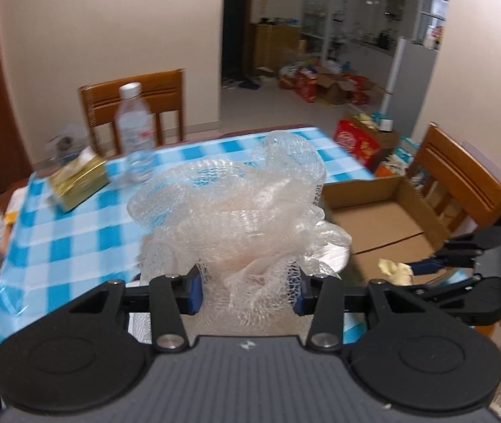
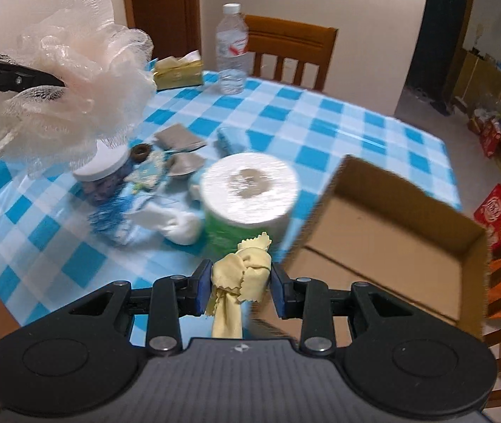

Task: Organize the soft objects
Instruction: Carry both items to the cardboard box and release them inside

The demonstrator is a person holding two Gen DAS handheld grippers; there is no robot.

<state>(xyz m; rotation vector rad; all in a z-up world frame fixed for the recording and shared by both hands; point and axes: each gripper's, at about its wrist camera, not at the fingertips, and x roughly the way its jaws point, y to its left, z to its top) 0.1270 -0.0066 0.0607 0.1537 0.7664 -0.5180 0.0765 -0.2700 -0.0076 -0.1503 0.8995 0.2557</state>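
My left fingers [image 1: 247, 290] pinch the mesh bath pouf [image 1: 236, 211], part-open around its bulk; my right fingers [image 2: 240, 287], narrowly set, clamp a yellow cloth [image 2: 241, 275]. Both hang above the table [image 2: 321, 130], mid-carry, I judge. Next: reach over the cardboard box [image 2: 391, 239] and release.

Glossy plastic checked tablecloth [image 2: 321, 134], matt corrugated cardboard box [image 2: 391, 232], airy nylon-looking mesh pouf [image 1: 236, 204], soft yellow cloth [image 2: 241, 275] with pinked edges.

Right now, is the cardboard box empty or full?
Empty as far as visible: the box shows only its bare brown floor; its near corner is hidden.
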